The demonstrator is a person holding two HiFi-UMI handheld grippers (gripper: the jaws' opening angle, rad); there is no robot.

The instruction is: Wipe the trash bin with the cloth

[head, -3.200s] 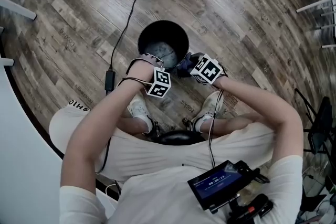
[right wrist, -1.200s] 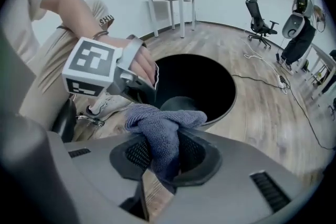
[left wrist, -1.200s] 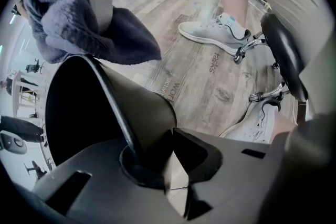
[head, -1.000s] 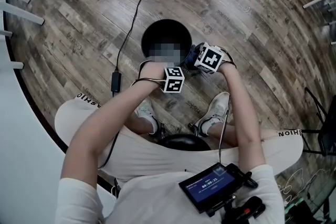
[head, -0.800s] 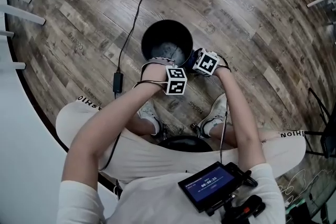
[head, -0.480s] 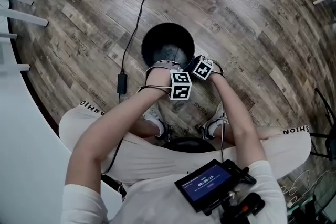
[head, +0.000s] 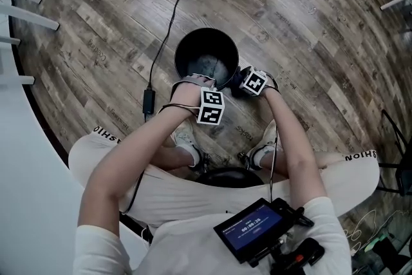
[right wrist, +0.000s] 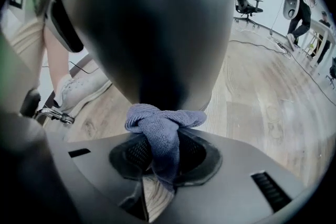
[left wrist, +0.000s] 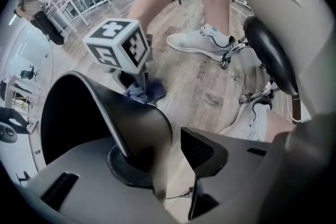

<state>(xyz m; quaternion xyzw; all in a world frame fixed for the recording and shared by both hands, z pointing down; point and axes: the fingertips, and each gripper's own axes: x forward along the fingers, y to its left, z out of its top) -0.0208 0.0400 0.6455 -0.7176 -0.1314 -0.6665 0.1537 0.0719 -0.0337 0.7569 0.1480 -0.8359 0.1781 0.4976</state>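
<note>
A round black trash bin (head: 206,56) stands on the wood floor in front of the person's feet. My left gripper (left wrist: 170,150) points straight down over the bin's near rim (left wrist: 131,118). Its jaws have just been opening and now stand apart with the bin's wall between them, and floor shows in the gap beside the right-hand pad. The left marker cube (head: 211,106) sits just below the rim. My right gripper (right wrist: 157,160) is shut on a bunched blue cloth (right wrist: 160,131), which touches the bin's outer wall (right wrist: 152,23) low on its right side. The right marker cube (head: 255,82) is there.
A black cable (head: 168,16) with a small box (head: 149,102) runs across the floor left of the bin. White shoes (head: 182,137) and a black stool seat (head: 222,176) lie close behind the grippers. White rails (head: 19,9) stand at the far left.
The right gripper with the cloth has sunk down along the bin's right outer side. The left hand has stayed at the near rim.
</note>
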